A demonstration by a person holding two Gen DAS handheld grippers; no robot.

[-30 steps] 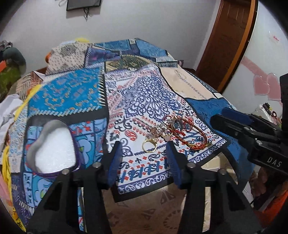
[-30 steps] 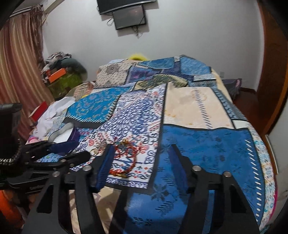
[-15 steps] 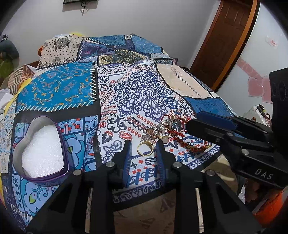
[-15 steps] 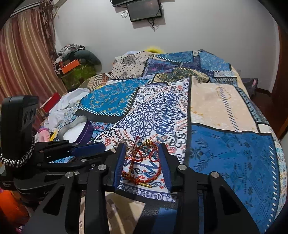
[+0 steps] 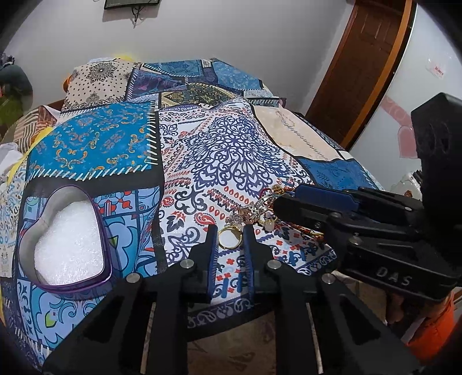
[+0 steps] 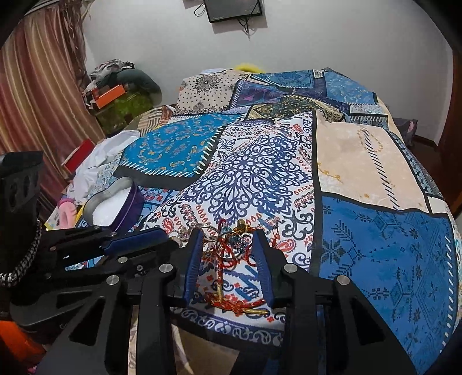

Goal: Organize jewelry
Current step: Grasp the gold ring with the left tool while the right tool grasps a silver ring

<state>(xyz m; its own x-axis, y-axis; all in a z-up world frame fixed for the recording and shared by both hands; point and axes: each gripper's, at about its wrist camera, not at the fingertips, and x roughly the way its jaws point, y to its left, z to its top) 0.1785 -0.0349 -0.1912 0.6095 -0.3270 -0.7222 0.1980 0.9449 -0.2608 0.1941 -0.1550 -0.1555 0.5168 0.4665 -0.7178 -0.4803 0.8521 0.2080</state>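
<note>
Risk sits low in the left view: my left claw [image 5: 230, 239] pinches the thin gold ring [image 5: 229, 237] on the patterned bedspread [image 5: 231, 150], and it could slip. My right claw [image 6: 228, 245], closing, straddles the tangled red cord bracelets [image 6: 231, 248], and could snag them.

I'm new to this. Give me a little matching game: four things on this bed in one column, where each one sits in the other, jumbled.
Things:
1. gold ring
2. heart-shaped purple tin
3. red beaded strands
4. dark wall screen

Places:
A. high on the white wall
B. between the left gripper's fingers
C. between the right gripper's fingers
D. on the patterned bedspread, apart from the jewelry

Pairs: 1-B, 2-D, 3-C, 4-A
</note>
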